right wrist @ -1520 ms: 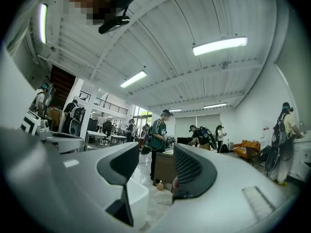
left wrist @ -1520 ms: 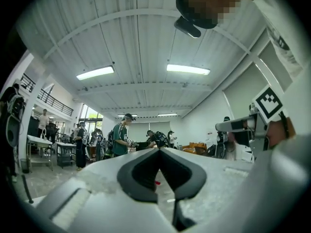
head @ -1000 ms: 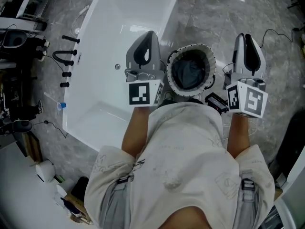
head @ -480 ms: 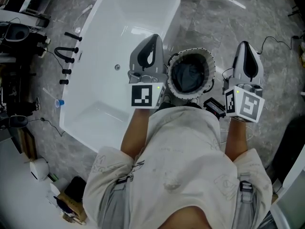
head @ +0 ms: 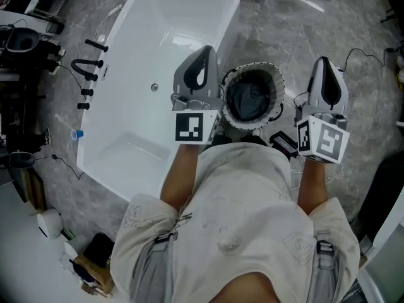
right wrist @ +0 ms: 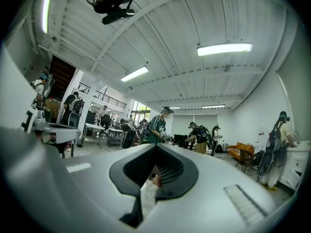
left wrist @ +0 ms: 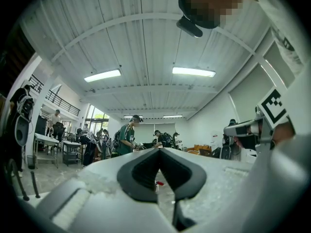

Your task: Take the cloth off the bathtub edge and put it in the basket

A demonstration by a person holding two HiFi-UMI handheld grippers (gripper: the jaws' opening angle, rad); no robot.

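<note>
The dark cloth (head: 251, 98) sits bunched in the basket (head: 279, 93), and I can't make out its folds. My left gripper (head: 202, 50) and right gripper (head: 324, 62) are clenched, empty.

I hold my left gripper (head: 203, 50) out ahead of me, roughly level, its jaws pressed together tip to tip with nothing between them, and my left forearm (head: 179, 172) reaches forward behind it. My right gripper (head: 325, 62) points the same way, well apart from the left, its jaws likewise closed and empty, with my right forearm (head: 311, 183) stretched straight behind it.
</note>
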